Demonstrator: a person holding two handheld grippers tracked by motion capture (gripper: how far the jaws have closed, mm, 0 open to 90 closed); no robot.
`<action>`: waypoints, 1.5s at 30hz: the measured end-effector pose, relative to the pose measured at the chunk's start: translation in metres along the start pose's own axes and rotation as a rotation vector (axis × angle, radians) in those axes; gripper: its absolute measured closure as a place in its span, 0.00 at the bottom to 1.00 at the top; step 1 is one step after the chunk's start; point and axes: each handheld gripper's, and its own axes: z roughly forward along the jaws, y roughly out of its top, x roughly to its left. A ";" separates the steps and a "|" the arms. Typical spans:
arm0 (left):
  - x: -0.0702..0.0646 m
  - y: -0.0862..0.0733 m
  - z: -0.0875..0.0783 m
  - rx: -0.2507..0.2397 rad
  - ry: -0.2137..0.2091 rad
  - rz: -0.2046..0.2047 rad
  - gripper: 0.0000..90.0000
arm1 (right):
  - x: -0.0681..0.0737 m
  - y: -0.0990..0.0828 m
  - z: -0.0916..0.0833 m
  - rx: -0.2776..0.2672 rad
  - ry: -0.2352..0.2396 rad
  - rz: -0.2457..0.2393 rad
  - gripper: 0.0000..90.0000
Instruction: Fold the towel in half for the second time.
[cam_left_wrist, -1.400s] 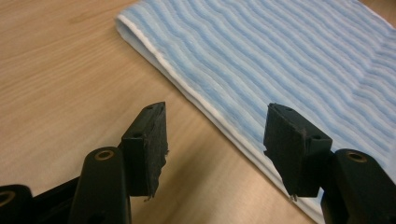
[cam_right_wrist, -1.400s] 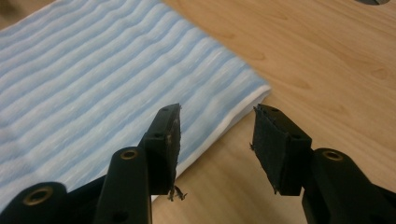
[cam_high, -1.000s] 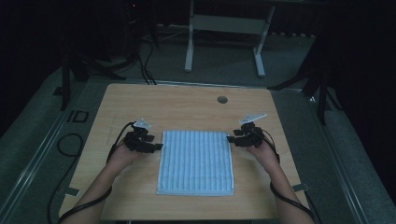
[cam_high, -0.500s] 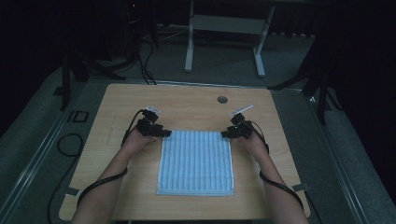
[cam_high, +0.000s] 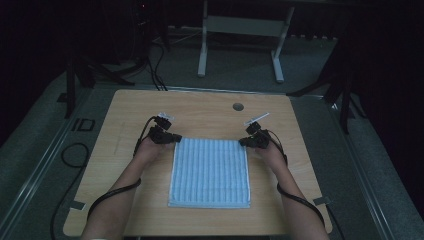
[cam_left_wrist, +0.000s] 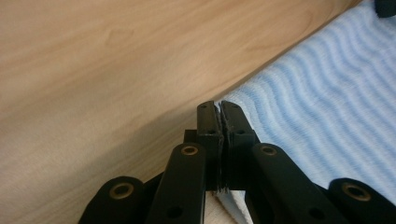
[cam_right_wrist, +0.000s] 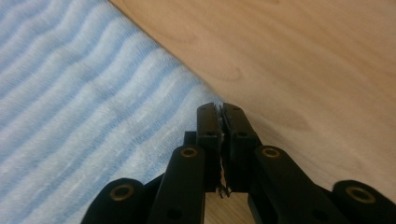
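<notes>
My left gripper (cam_left_wrist: 218, 108) has just closed, pinching the cloth's (cam_high: 210, 170) far left corner; my right gripper (cam_right_wrist: 219, 109) likewise pinches the far right corner; cloth lies flat on the table (cam_high: 200, 110).

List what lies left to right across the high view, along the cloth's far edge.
Left gripper → cloth → right gripper.

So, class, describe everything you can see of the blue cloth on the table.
The blue cloth is a pale blue, ribbed, towel-like rectangle lying flat on the wooden table. The left gripper is shut on its far left corner and the right gripper on its far right corner. Its jaws have just closed.
</notes>
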 end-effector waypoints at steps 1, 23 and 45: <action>0.000 0.000 0.000 0.000 0.000 0.000 0.97 | 0.000 0.001 -0.002 -0.004 -0.002 0.002 0.97; -0.061 -0.034 -0.107 -0.202 -0.155 0.159 0.97 | 0.060 -0.034 -0.113 -0.251 0.016 -0.167 0.97; -0.090 -0.090 -0.103 -0.088 -0.208 0.212 0.62 | 0.101 -0.097 -0.112 -0.219 0.095 -0.160 0.81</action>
